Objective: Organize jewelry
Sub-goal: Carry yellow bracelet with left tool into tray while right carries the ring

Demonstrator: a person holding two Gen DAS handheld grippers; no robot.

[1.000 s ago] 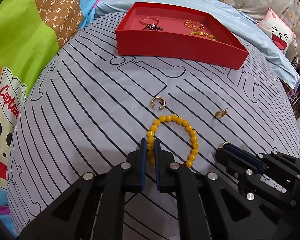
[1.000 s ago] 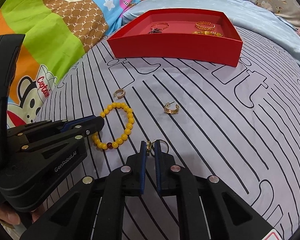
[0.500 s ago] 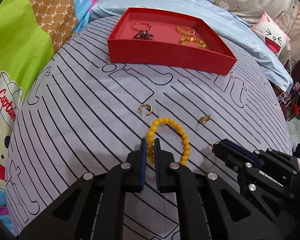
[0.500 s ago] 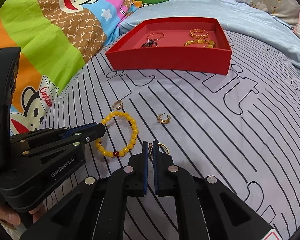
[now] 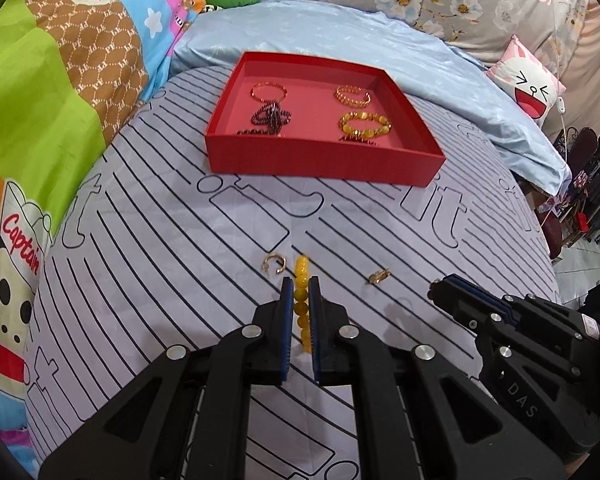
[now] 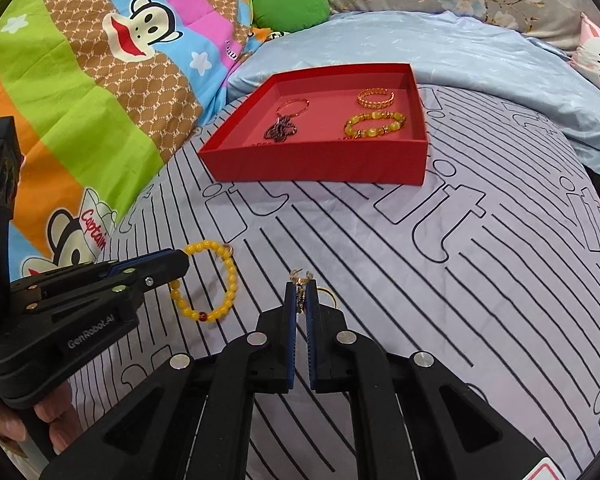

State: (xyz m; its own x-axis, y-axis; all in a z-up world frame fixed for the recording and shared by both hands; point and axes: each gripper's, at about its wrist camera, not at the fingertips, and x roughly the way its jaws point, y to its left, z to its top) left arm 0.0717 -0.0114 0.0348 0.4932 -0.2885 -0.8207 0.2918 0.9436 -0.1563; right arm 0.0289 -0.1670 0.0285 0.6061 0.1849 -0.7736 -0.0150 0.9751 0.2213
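A yellow bead bracelet (image 5: 302,312) is clamped between the blue pads of the left gripper (image 5: 300,285), low in the centre of the left wrist view; in the right wrist view the same bracelet (image 6: 212,280) is seen hanging as a loop from the left gripper (image 6: 180,260) at the lower left, clear of the striped bedsheet (image 6: 460,280). The right gripper (image 6: 300,286) is clenched on a small gold piece of jewelry with a ring (image 6: 301,292), held at the tips of its pads in the lower centre of that view. On the bedsheet, a gold hoop earring (image 5: 274,264) is seen just left of the left gripper's tips, and a second small gold piece (image 5: 379,277) to their right. A red tray (image 5: 320,156) is placed in the upper centre, well apart from both grippers, and four pieces are laid inside it: a thin gold bangle (image 5: 269,91), a dark beaded piece (image 5: 271,117), a gold chain bracelet (image 5: 353,94) and an amber bead bracelet (image 5: 365,125). A hand (image 6: 40,420) is partly shown beneath the left gripper's body at the lower left.
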